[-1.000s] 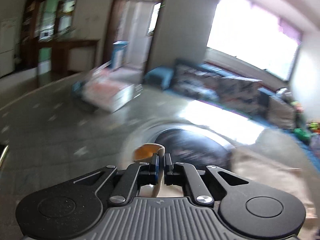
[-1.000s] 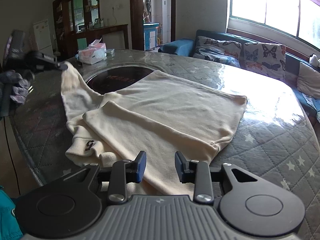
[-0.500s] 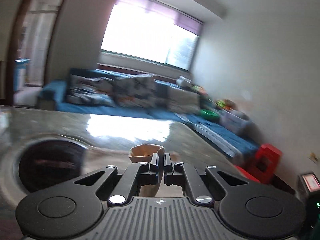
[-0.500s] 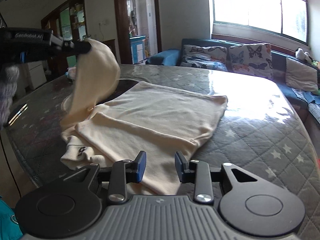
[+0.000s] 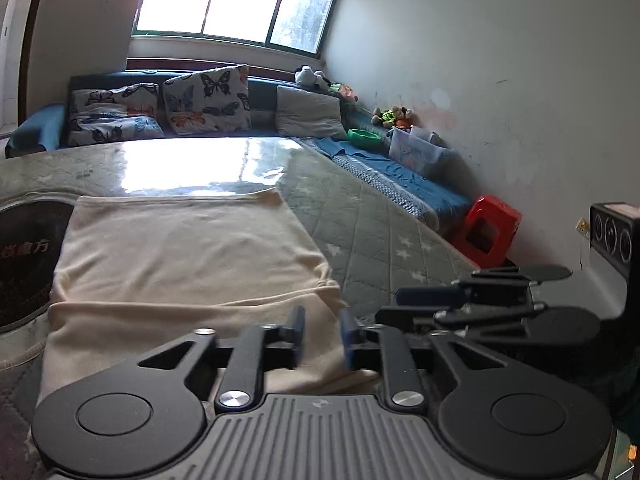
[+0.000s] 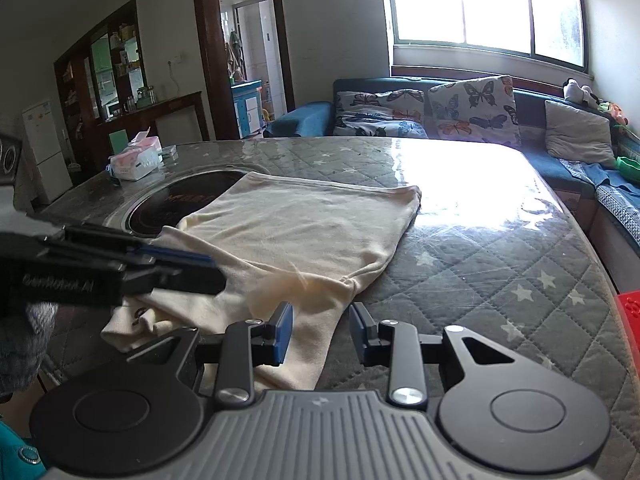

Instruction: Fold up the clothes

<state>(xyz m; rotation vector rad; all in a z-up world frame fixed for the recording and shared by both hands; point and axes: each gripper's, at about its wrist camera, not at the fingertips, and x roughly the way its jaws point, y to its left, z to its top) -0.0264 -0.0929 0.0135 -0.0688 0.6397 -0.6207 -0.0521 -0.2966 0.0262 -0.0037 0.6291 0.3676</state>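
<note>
Both tools released over cream garment (image 5: 180, 256); tissue box (image 6: 136, 158) and sofa (image 6: 400, 116) beyond.

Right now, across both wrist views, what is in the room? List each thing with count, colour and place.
garment: one, cream, spread on table, partly folded
table: one, grey quilted star cover, round dark inset at left
tissue box: one, white-pink, far table edge
sofa: one, blue, under window
butterfly cushions: two, on sofa
grey cushion: one, on sofa
stool: one, red, by wall
left hand-held gripper: open, over garment's near edge
right hand-held gripper: open, over garment's near edge
</note>
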